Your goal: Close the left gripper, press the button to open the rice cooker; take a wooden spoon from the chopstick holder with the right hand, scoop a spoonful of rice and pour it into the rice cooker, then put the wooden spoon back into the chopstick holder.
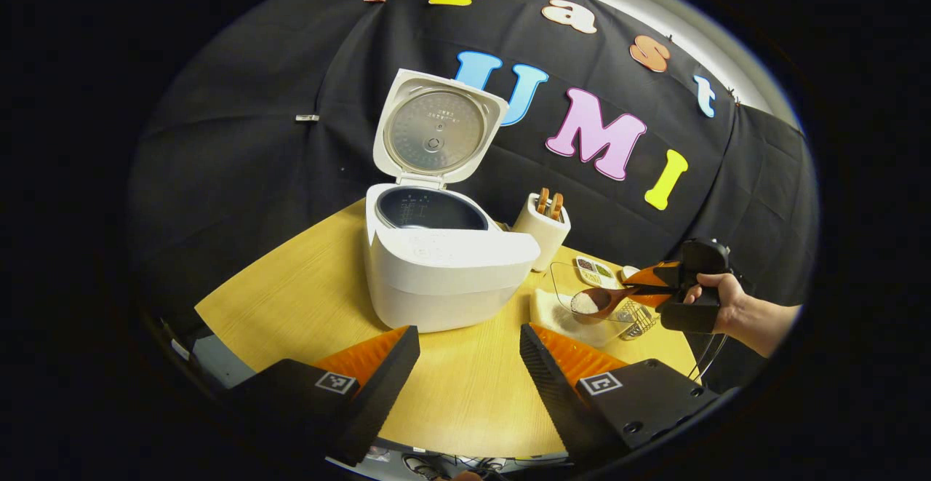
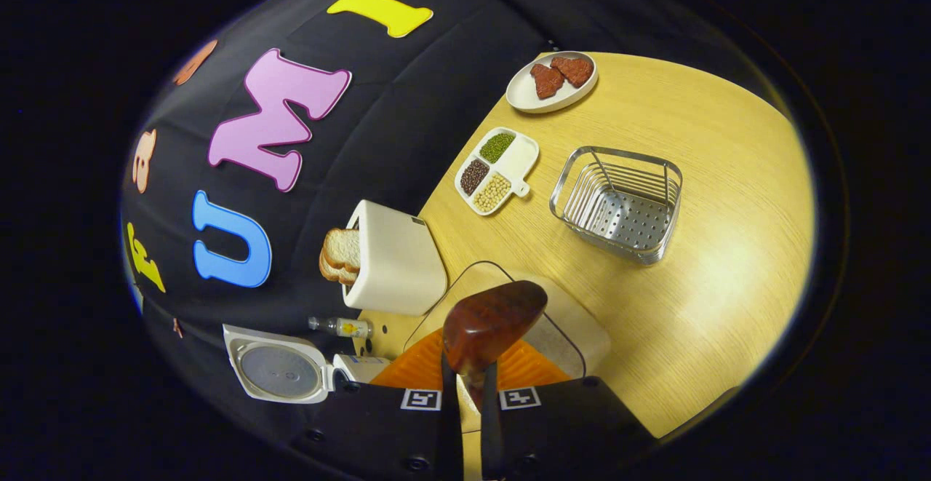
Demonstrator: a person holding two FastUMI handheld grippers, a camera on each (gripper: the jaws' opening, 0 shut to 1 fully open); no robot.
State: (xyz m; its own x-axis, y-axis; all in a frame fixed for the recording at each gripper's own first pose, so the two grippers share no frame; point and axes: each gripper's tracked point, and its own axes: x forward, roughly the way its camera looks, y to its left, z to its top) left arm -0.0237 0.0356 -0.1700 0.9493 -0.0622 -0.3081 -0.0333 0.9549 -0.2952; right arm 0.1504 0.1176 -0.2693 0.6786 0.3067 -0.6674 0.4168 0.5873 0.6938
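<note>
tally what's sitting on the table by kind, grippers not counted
rice cooker: 1
chopstick holder: 1
toaster: 1
clear rice container: 1
metal basket: 1
divided bean dish: 1
plate with meat: 1
small bottle: 1
total: 8

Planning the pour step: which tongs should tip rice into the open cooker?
Right. The right tongs already clamp the brown wooden spoon, loaded with white rice, beside the white rice cooker, whose lid stands open. The left tongs are open and empty.
</note>
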